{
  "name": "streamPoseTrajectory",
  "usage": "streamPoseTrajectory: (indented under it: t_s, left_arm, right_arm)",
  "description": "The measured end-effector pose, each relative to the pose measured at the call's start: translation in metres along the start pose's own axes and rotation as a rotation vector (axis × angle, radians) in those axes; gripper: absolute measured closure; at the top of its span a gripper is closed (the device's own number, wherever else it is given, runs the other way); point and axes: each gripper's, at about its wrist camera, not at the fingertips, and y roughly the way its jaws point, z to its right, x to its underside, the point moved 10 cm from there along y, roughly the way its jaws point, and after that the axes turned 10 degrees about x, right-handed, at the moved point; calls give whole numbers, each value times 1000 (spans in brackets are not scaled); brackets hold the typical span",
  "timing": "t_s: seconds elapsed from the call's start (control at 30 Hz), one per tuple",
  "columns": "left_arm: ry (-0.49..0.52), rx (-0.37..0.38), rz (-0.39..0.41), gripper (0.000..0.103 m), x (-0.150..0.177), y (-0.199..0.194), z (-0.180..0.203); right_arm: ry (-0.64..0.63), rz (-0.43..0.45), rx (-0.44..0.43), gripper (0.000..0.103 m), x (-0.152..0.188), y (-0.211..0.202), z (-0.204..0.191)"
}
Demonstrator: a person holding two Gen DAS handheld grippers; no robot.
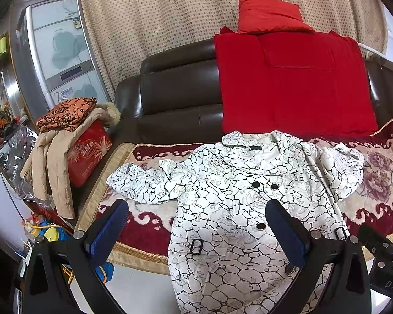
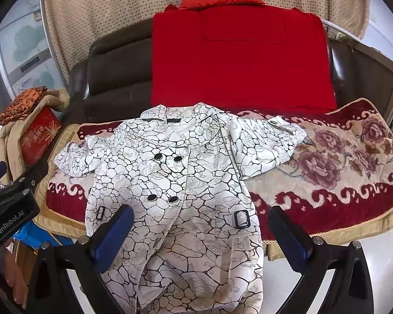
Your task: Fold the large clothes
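Observation:
A white coat with a black crackle print (image 1: 222, 196) lies face up on the sofa seat's floral blanket (image 1: 380, 183), collar toward the backrest, both short sleeves spread out, hem hanging over the front edge. It also shows in the right wrist view (image 2: 175, 172). My left gripper (image 1: 196, 222) is open and empty, hovering above the coat's waist. My right gripper (image 2: 201, 225) is open and empty, above the coat's lower front near the belt buckle (image 2: 241, 218). The left gripper's body (image 2: 10, 209) shows at the left edge of the right wrist view.
A red folded quilt (image 1: 296, 83) and a red pillow (image 1: 267, 13) lean on the brown leather sofa back (image 1: 170, 91). Left of the sofa stand a red box (image 1: 89, 151), a beige jacket (image 1: 49, 162), orange fabric (image 1: 68, 113) and a fridge (image 1: 57, 52).

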Motion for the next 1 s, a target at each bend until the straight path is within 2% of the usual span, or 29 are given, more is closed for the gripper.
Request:
streamPoseTrajectory:
  t_s: [0.77,1.0]
  left_arm:
    - [1,-14,-82,0,12,41,-1]
    - [-5,-13,-153,0,20,69,-1]
  right_arm:
    - [-7,-40,3,0,-4,25,-4]
    - [0,-59,8,0,-11,44,-1]
